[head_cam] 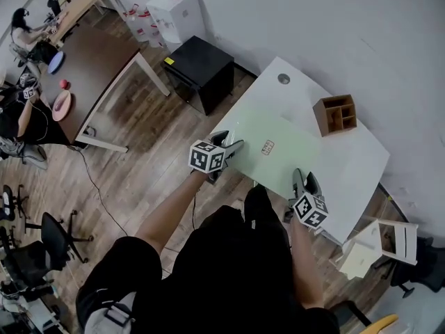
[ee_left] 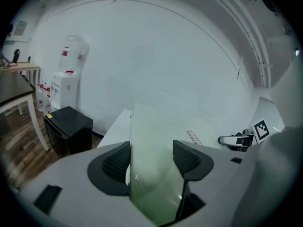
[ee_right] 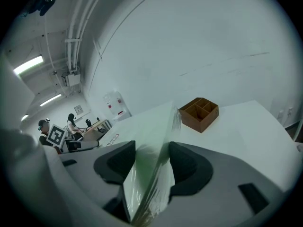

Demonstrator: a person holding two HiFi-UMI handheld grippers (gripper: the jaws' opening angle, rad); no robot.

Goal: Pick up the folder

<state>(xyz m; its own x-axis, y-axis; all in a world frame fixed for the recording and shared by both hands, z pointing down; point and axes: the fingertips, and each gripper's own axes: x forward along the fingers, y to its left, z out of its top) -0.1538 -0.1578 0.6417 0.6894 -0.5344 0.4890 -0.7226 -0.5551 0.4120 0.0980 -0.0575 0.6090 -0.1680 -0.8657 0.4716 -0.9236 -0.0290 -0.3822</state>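
Note:
The folder point(head_cam: 278, 152) is pale green, translucent, with a small label on its face, and hangs slightly above the white table point(head_cam: 365, 169). My left gripper point(head_cam: 233, 147) grips its left edge and my right gripper point(head_cam: 306, 181) grips its near right edge. In the left gripper view the folder point(ee_left: 156, 136) runs up between the two dark pads of the left gripper point(ee_left: 151, 157), bowed between them. In the right gripper view the folder's edge point(ee_right: 154, 136) is pinched between the pads of the right gripper point(ee_right: 152, 162).
A brown wooden organiser point(head_cam: 335, 114) stands on the table's far side, beyond the folder. A black cabinet point(head_cam: 201, 68) and a water dispenser point(head_cam: 174, 12) stand left of the table. A white chair point(head_cam: 379, 245) sits at the table's right corner.

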